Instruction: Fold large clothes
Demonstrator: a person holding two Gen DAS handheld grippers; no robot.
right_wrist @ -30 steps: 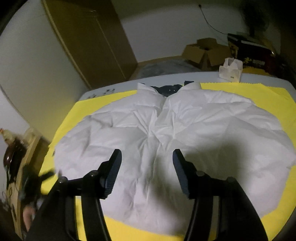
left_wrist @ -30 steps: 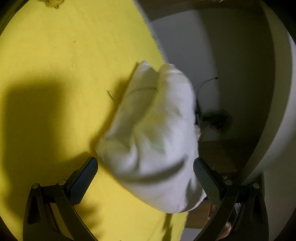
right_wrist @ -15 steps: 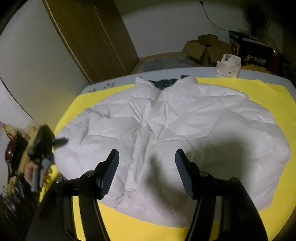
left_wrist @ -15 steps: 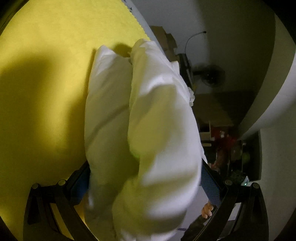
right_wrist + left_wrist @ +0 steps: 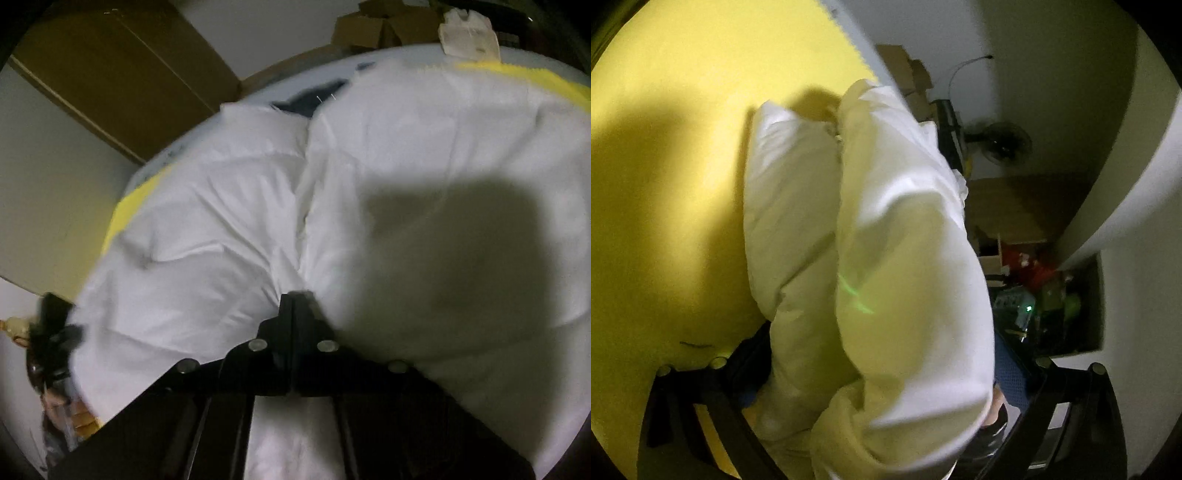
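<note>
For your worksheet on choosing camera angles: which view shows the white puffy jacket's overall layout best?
The right wrist view: the white puffy jacket lies spread over the yellow sheet, collar and centre seam visible, the right gripper pinching it. The left wrist view shows only a bunched sleeve-like part between the fingers.

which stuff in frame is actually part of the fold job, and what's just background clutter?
Job:
- white puffy jacket
- yellow sheet under it
- left gripper, fingers apart around a bunched part of the jacket
- right gripper, shut on the jacket near its centre seam

Lying about:
- cardboard boxes
- white bag
- fan
- wooden wardrobe
</note>
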